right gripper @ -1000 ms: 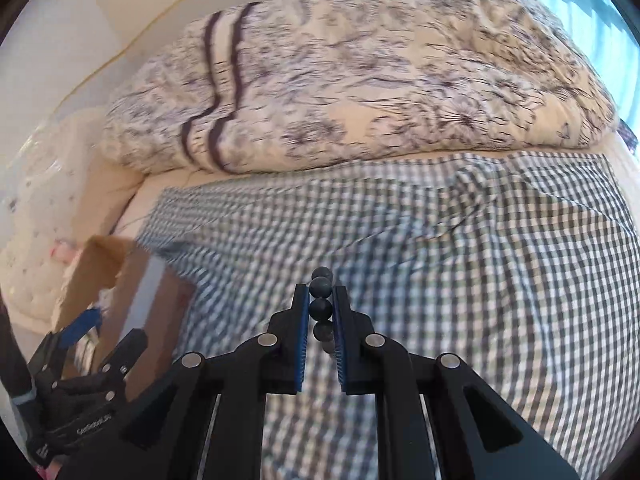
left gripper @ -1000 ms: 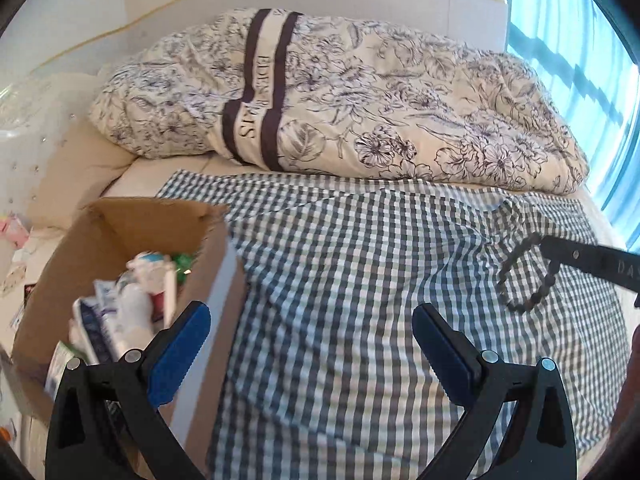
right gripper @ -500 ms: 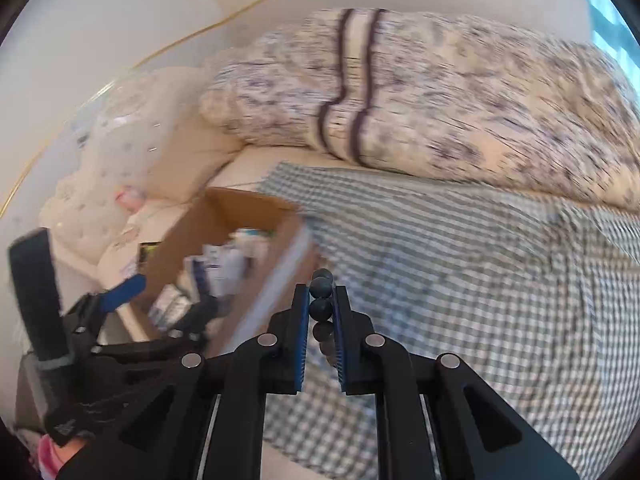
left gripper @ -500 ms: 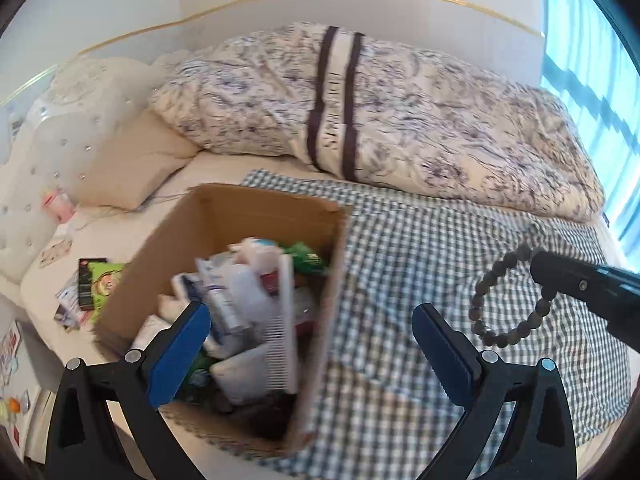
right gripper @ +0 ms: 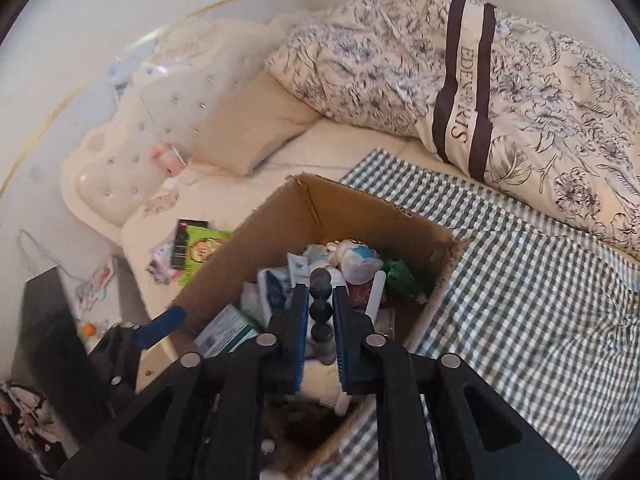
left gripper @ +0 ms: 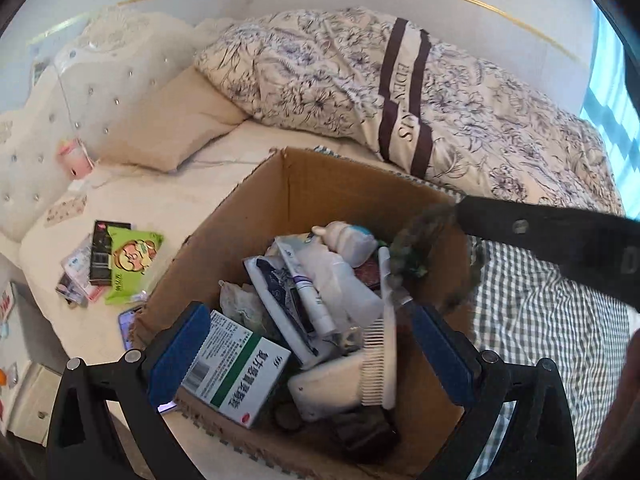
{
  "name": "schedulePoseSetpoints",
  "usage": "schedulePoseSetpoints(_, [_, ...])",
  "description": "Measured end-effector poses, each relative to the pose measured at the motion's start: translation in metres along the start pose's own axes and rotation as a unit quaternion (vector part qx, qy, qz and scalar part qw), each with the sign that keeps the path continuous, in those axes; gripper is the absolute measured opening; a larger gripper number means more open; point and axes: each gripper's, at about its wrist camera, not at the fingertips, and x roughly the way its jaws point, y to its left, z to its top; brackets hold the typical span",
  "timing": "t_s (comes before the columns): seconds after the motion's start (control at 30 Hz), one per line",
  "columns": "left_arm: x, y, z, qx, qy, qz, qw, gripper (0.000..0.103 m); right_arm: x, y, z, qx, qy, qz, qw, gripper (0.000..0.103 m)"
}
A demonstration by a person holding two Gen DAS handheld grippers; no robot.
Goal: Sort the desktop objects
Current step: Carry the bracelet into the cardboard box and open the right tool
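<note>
Right tongs clenched on a string of dark beads, held over the open cardboard box on the bed, likely for dropping among the comb and medicine carton. Left tongs released, poised wide above the same box, carrying nothing.

Bead bracelet, dark round beads, pinched between the right gripper's pads, hanging over the cardboard box; blurred in the left wrist view. Box open-topped, sits on the bed w/ one side on the checked cloth. Inside, piled loose: green-and-white medicine carton lying flat, white comb teeth to the left, white tube slanted, small white bottle, green packet at the far side.
</note>
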Motion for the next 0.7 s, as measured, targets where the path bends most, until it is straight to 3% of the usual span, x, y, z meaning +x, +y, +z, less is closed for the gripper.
schedulePoseSetpoints(0.03, [0.006, 0.001, 0.0, 0.002, 0.002, -0.001, 1.0, 0.103, 0.007, -0.002, -0.001, 0.004, -0.003, -0.009, 1.0, 0.056])
schedulePoseSetpoints(0.07, [0.012, 0.002, 0.0, 0.004, 0.004, -0.002, 1.0, 0.103, 0.01, -0.005, -0.002, 0.007, -0.006, -0.012, 1.0, 0.061])
schedulePoseSetpoints(0.23, [0.034, 0.0, 0.0, 0.008, 0.011, -0.011, 0.9999, 0.103, 0.027, -0.024, -0.003, 0.024, 0.003, -0.028, 0.999, 0.061])
schedulePoseSetpoints(0.37, [0.037, -0.012, 0.0, 0.018, 0.012, -0.015, 0.9997, 0.103, 0.017, -0.041, -0.005, 0.038, -0.004, -0.042, 0.998, 0.061])
schedulePoseSetpoints(0.63, [-0.004, -0.048, 0.007, 0.039, -0.021, -0.034, 0.9984, 0.103, -0.053, -0.079, -0.026, 0.091, -0.04, -0.091, 0.991, 0.061])
schedulePoseSetpoints(0.7, [-0.018, -0.061, 0.008, 0.046, -0.033, -0.043, 0.9975, 0.103, -0.078, -0.089, -0.035, 0.101, -0.051, -0.115, 0.987, 0.066])
